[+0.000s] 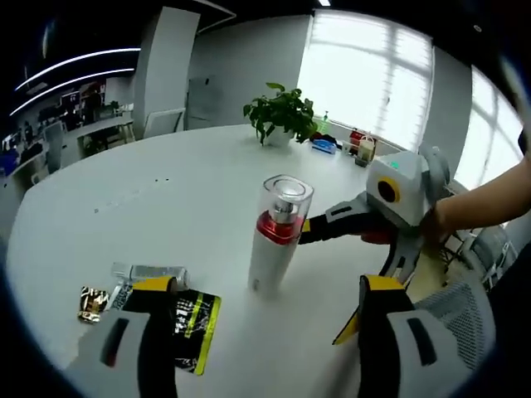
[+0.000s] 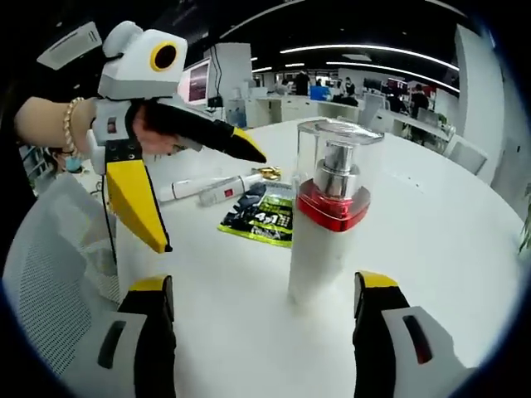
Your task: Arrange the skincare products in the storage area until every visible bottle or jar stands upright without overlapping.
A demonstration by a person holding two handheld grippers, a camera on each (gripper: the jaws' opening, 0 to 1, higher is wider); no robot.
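While bottle (image 2: 325, 222) stands upright, both tools open, nr it.

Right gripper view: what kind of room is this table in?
Most likely an open-plan office: rows of desks under strip ceiling lights behind the white table, and a mesh office chair beside it.

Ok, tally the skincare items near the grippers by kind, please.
Pump bottles: 1, the upright white bottle with a red collar.
Tubes: 1, the tube lying flat.
Sachets: 2, the black-and-yellow sachet and the small gold sachet.
Total: 4.
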